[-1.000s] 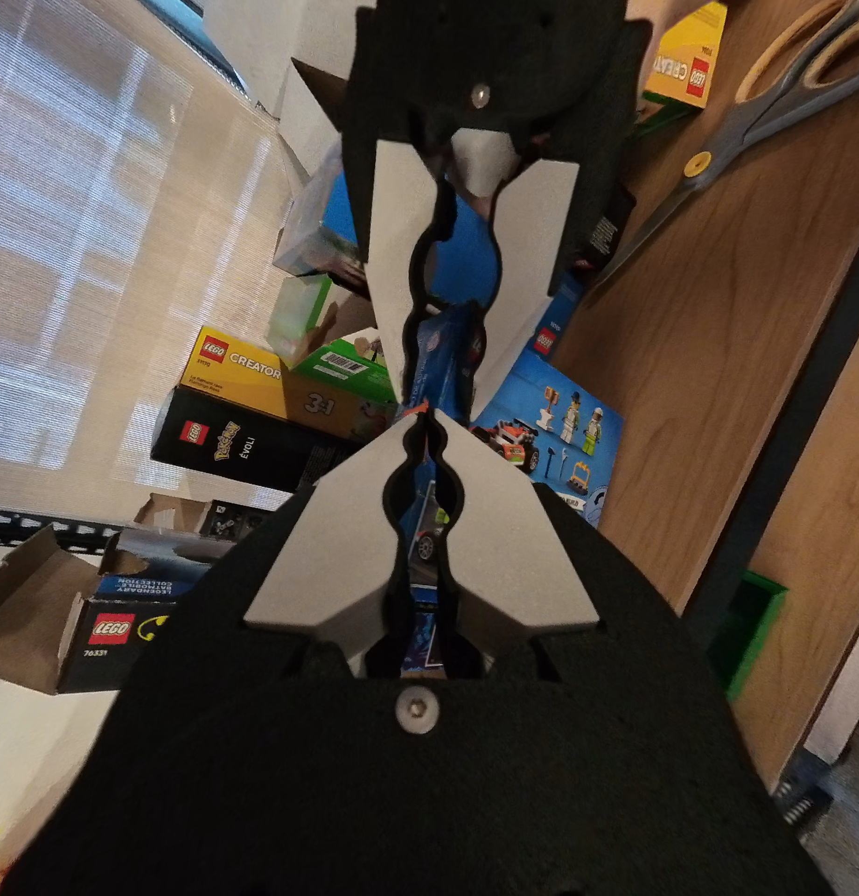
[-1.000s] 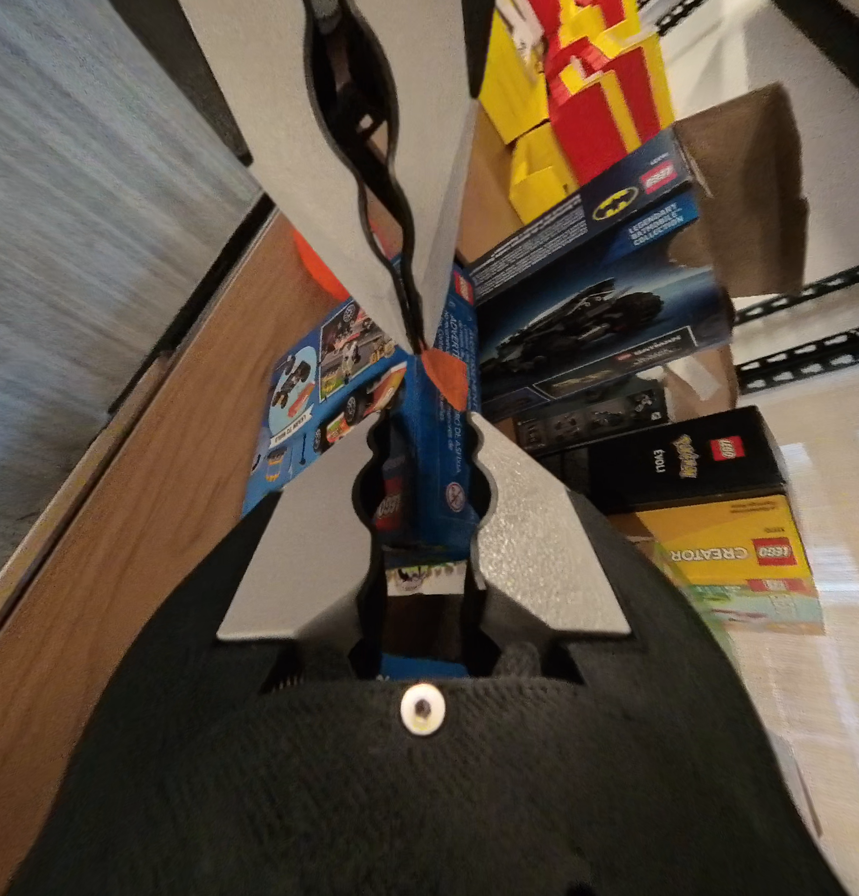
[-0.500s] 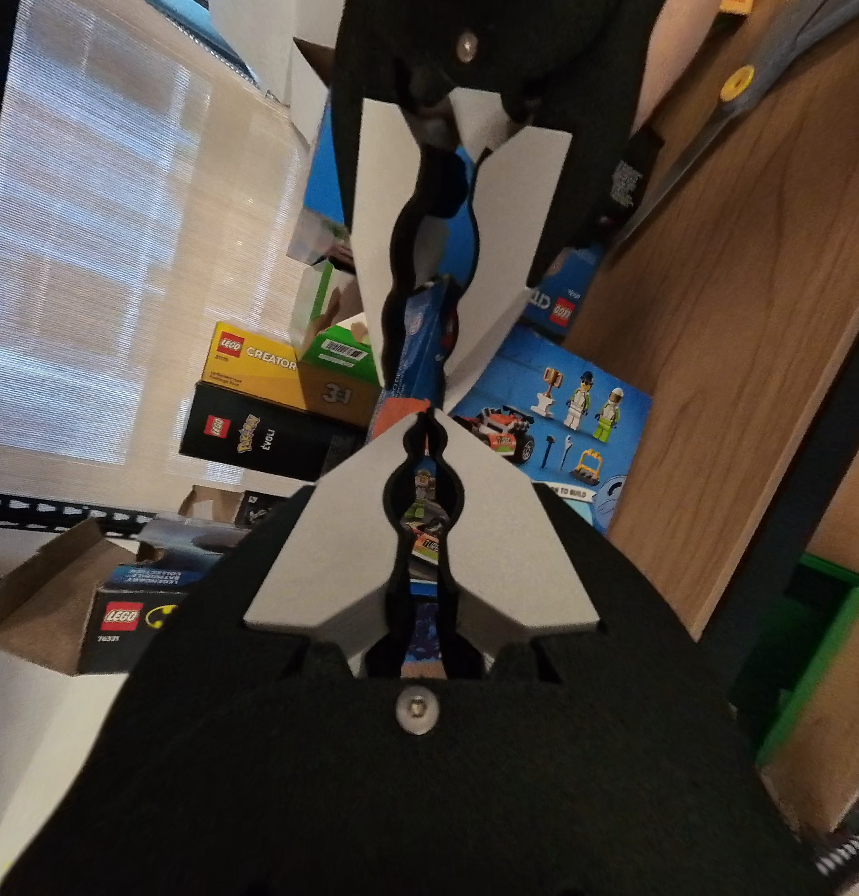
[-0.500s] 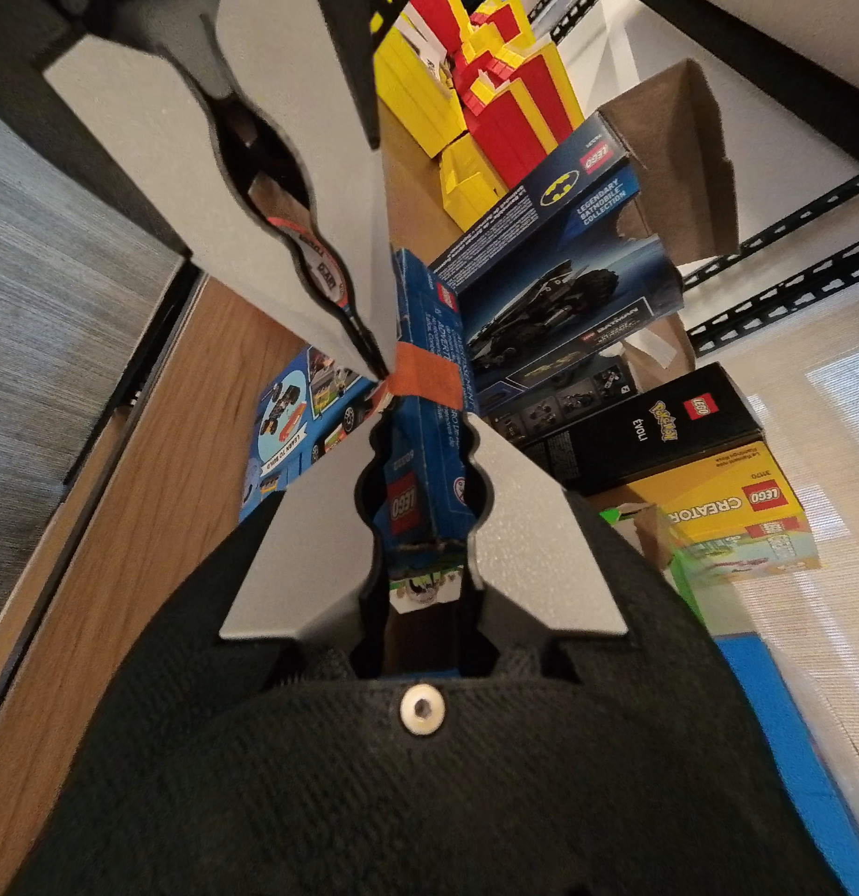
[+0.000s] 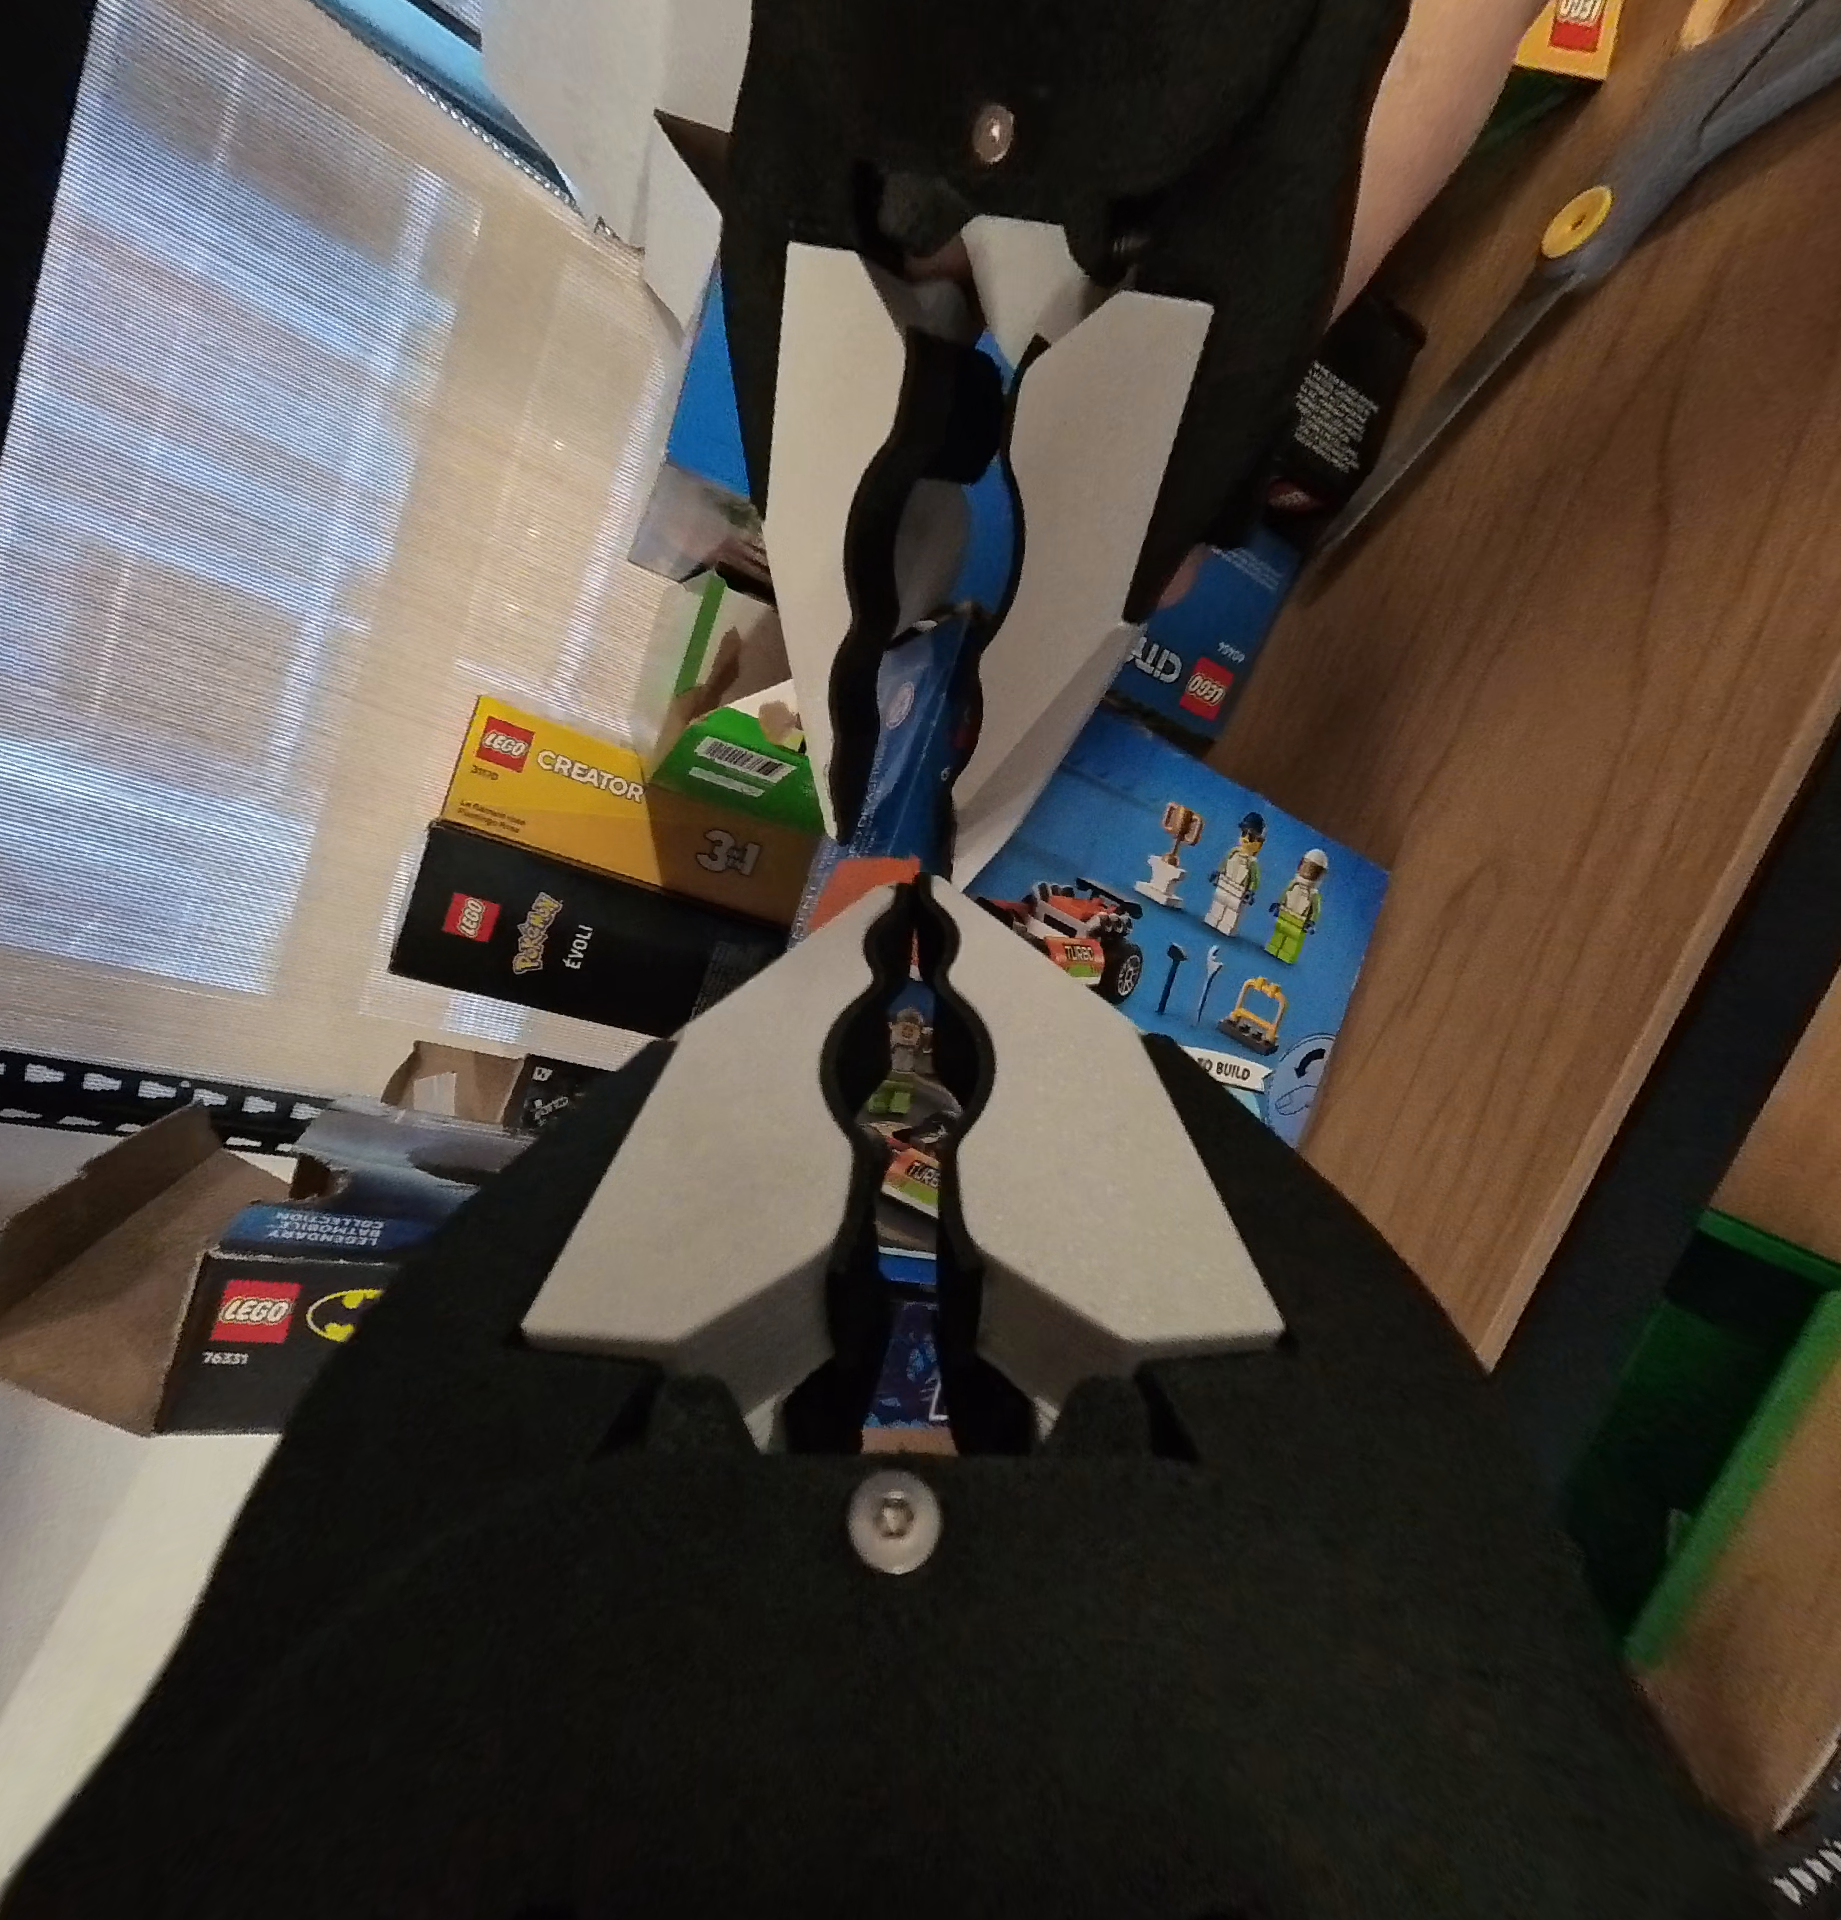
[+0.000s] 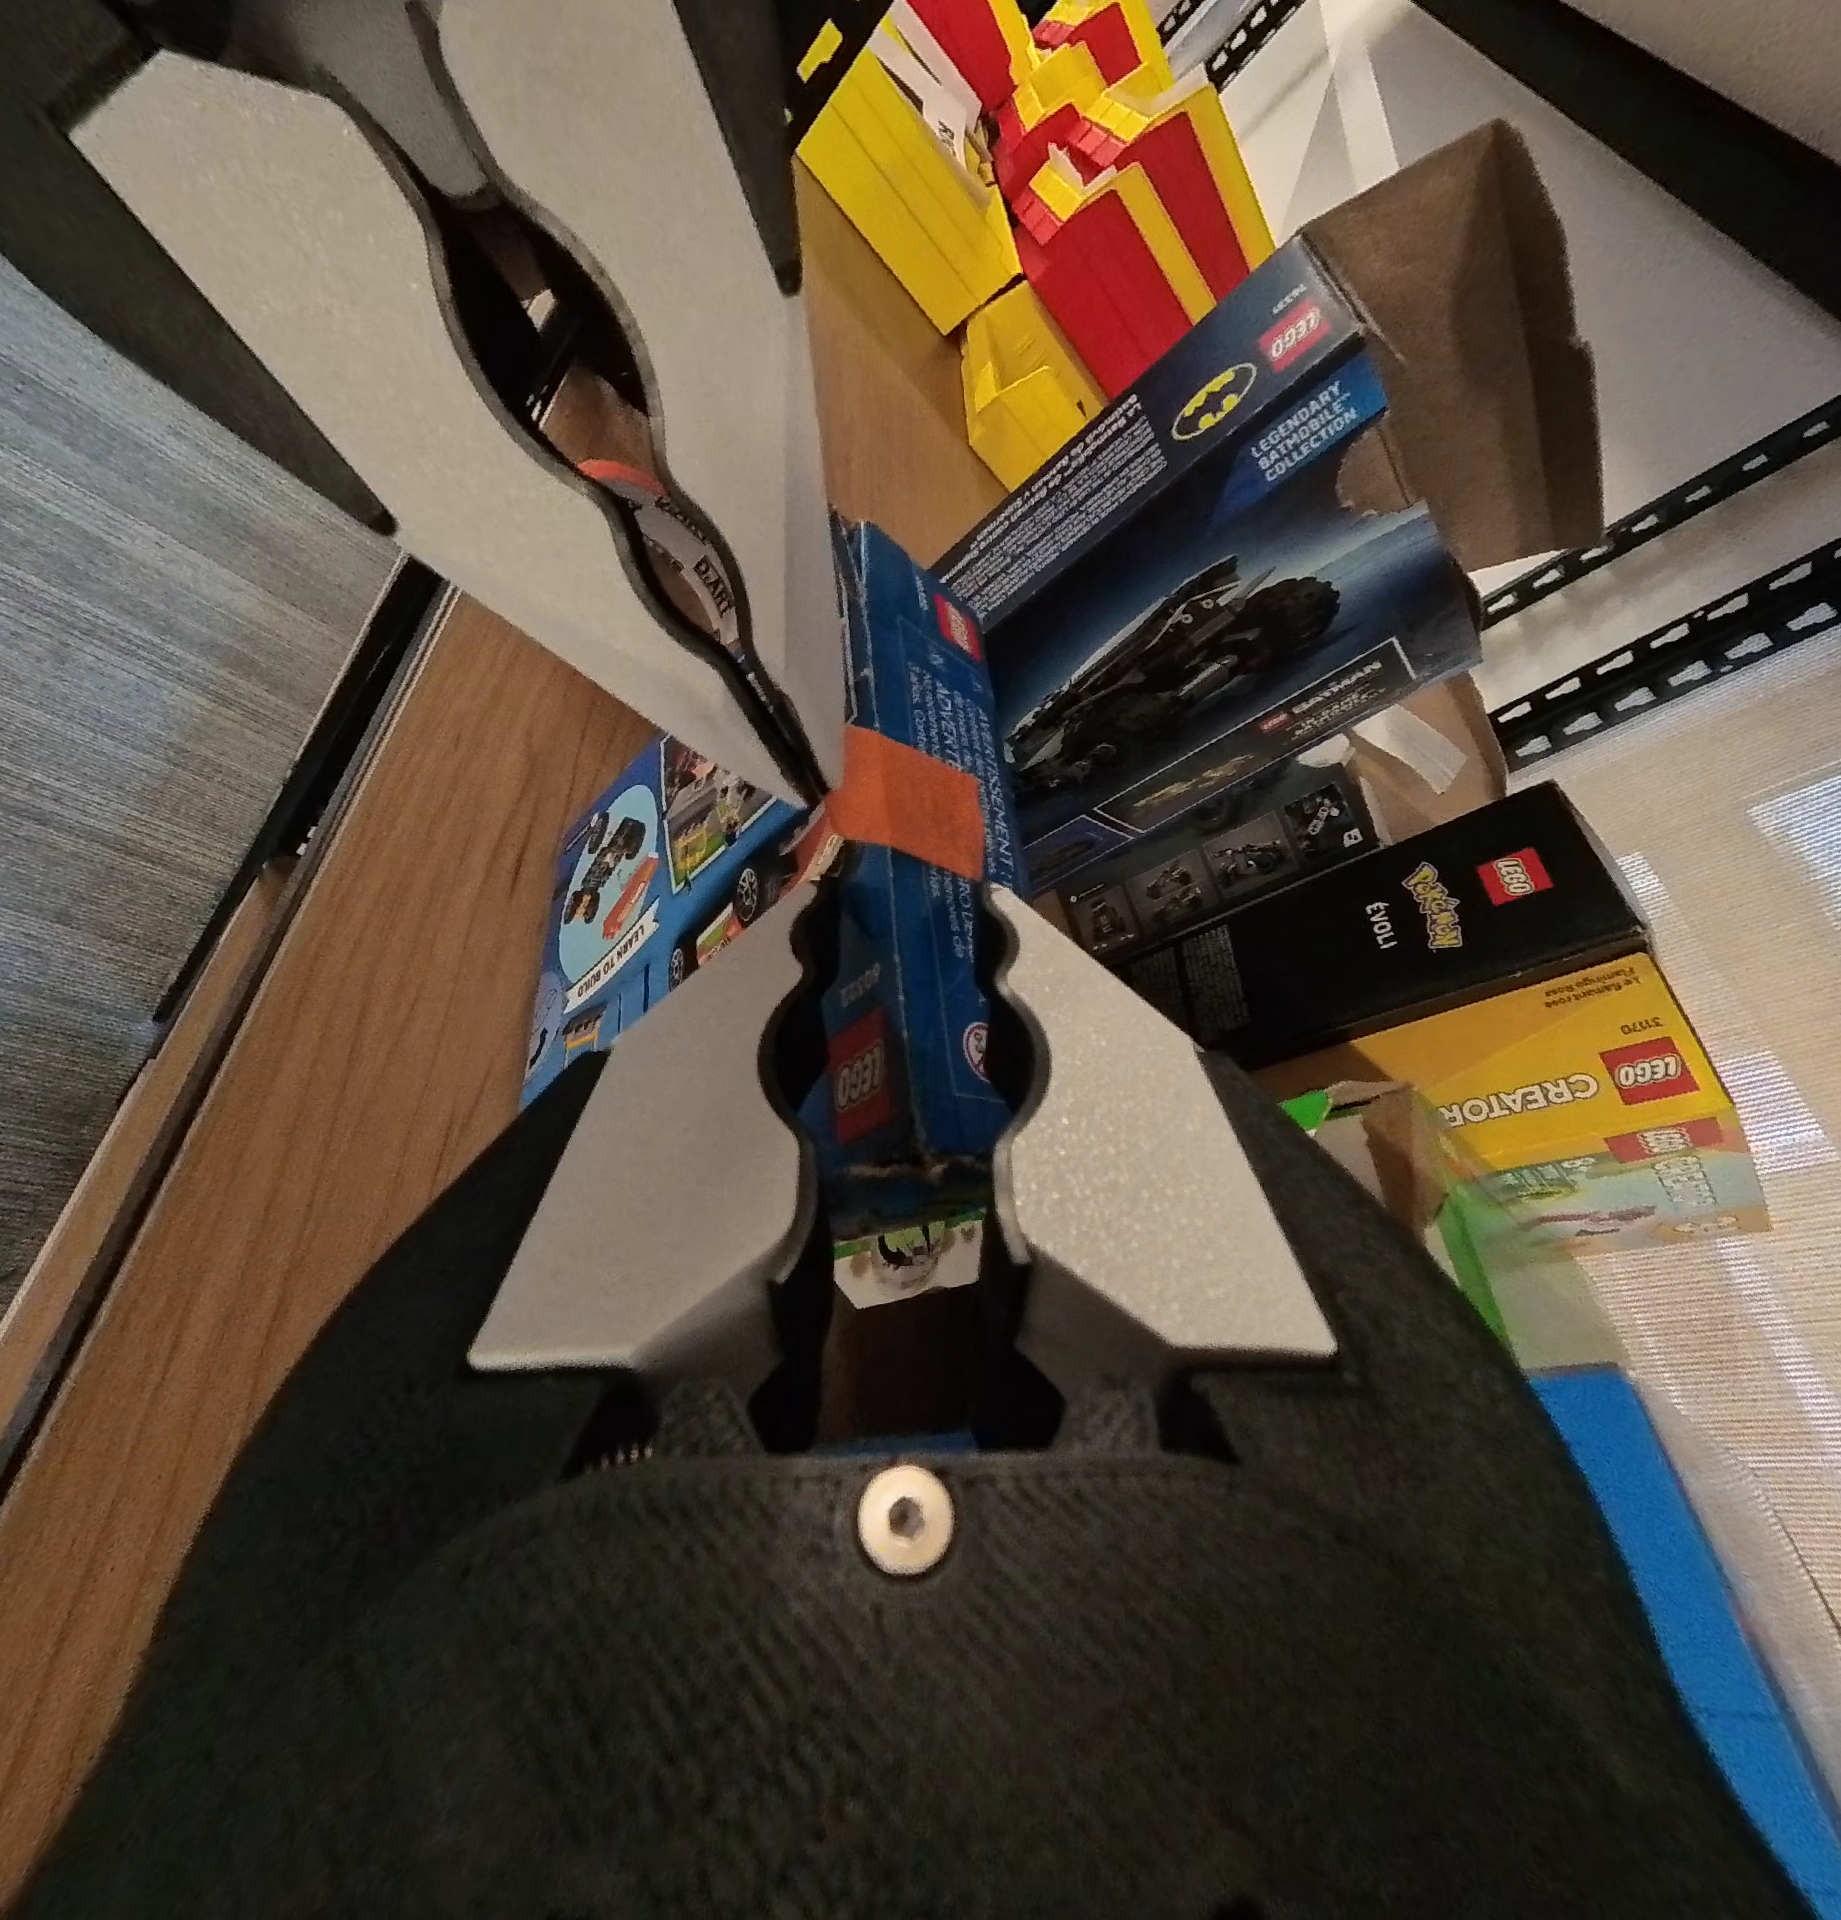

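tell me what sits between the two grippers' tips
A small blue box with an orange tape strip: the right gripper clamps one end, the left gripper pinches the other. The right wrist view shows it best.

An office or hobby room: a wooden tabletop [image 5: 1581, 831] crowded with boxed toy brick sets [image 6: 1415, 935], scissors [image 5: 1581, 239] and a green bin [image 5: 1747, 1455], beside a window blind [image 5: 220, 623] and slotted shelf rails [image 6: 1674, 499].
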Available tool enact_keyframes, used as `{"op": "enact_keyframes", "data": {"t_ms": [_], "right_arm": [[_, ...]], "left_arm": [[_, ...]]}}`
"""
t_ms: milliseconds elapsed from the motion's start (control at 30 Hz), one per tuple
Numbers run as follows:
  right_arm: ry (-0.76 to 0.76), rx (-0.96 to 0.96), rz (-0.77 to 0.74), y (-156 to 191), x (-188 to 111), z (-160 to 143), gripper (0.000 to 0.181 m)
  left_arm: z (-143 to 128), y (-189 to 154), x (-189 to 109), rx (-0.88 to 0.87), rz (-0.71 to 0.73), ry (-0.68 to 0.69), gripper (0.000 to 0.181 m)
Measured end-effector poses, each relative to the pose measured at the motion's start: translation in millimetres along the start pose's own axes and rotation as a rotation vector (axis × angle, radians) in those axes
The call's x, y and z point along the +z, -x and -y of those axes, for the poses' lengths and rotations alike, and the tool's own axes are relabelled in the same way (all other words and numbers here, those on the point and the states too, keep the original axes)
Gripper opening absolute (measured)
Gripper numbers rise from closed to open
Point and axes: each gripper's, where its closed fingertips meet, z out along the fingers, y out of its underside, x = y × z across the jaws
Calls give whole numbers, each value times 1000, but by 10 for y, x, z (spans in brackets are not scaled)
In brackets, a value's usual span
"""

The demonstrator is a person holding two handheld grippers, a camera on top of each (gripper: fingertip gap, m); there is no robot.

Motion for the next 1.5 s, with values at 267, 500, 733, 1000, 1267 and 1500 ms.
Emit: {"op": "enact_keyframes", "data": {"t_ms": [267,500,733,1000,1267,1500], "right_arm": [[0,-5,6,13,-3,13,25],[14,-45,15,32,-15,11,28],[35,0,185,117,-32,-14,51],[22,55,252,140,-47,-11,52],[3,89,257,130,-39,11,51],[-6,176,247,39,-25,41,46]], "left_arm": [[-69,-43,40,108,44,39,0],[-99,-36,95,183,102,36,0],[-118,-12,135,230,150,13,0],[-153,-9,144,371,272,18,2],[-231,-219,111,296,139,-64,10],[-88,275,-233,-110,15,-191,23]]}}
